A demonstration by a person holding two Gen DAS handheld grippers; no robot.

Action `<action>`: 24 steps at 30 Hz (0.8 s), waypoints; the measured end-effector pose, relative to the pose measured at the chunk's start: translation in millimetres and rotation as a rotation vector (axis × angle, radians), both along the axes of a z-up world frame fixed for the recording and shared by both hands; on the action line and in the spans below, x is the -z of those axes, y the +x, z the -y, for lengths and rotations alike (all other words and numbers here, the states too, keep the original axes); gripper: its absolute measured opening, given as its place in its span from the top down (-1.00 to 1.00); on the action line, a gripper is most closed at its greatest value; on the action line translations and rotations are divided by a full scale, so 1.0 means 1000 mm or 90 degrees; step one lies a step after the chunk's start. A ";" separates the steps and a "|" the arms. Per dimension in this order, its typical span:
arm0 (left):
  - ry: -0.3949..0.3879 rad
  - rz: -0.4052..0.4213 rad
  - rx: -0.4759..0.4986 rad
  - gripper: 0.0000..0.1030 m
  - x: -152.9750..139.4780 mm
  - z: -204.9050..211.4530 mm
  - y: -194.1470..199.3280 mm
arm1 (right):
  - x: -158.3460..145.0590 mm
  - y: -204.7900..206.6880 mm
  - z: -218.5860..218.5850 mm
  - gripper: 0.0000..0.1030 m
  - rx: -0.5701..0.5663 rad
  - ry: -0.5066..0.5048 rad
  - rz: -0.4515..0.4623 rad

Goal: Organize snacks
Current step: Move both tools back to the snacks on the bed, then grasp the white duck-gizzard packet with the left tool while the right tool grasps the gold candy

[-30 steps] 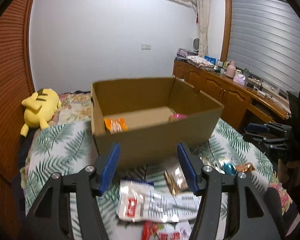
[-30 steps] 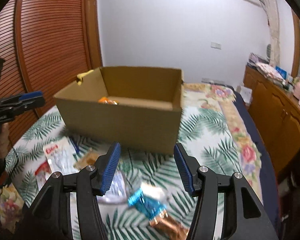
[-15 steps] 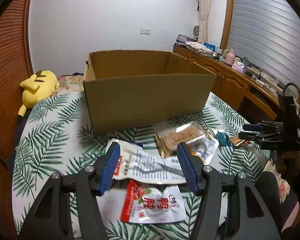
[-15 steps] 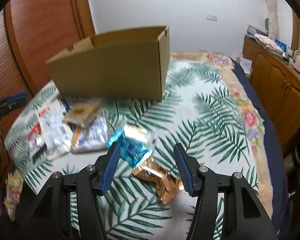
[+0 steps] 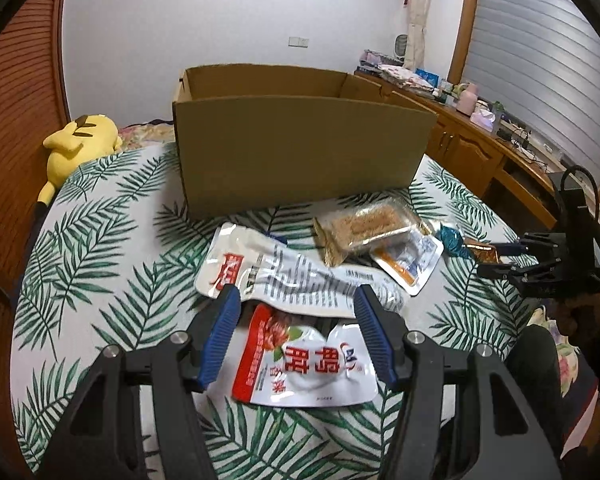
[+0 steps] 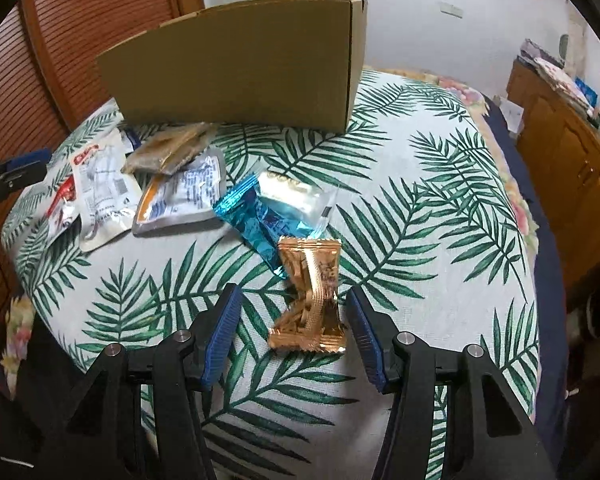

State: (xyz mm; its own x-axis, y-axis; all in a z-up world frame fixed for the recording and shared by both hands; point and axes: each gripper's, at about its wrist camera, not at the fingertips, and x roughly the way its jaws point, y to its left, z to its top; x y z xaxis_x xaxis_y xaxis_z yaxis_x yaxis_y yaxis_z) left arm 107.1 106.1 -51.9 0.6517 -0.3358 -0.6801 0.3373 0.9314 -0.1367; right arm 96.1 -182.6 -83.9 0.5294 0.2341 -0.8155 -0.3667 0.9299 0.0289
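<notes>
An open cardboard box stands on the leaf-print bed cover. Snack packs lie in front of it. My left gripper is open just above a red-and-white pouch, which lies partly under a long white pouch. Beside them are a clear pack of brown biscuits and a white-and-orange pouch. My right gripper hangs over a gold packet. Its jaws are closing, with the packet between them and the pads clear of it. A blue packet lies just beyond.
A yellow plush toy lies at the bed's far left. Wooden cabinets with clutter on top run along the right wall, and a slatted wooden door stands to the left. The bed edge drops off near the gold packet.
Both grippers have sunk and tipped down toward the snacks. The box's inside has gone out of sight. The gold packet now sits between the right fingers and the red-and-white pouch between the left ones.
</notes>
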 end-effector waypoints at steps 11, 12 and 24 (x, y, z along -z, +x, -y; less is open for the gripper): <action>0.021 -0.034 0.008 -0.16 0.019 0.011 -0.004 | 0.002 -0.002 0.009 0.24 0.055 0.017 0.034; 0.027 -0.039 0.007 -0.16 0.022 0.012 -0.003 | 0.002 -0.003 0.009 0.24 0.059 0.016 0.040; 0.096 -0.030 -0.014 -0.51 0.035 0.019 0.001 | 0.006 -0.012 0.010 0.24 0.090 0.034 0.088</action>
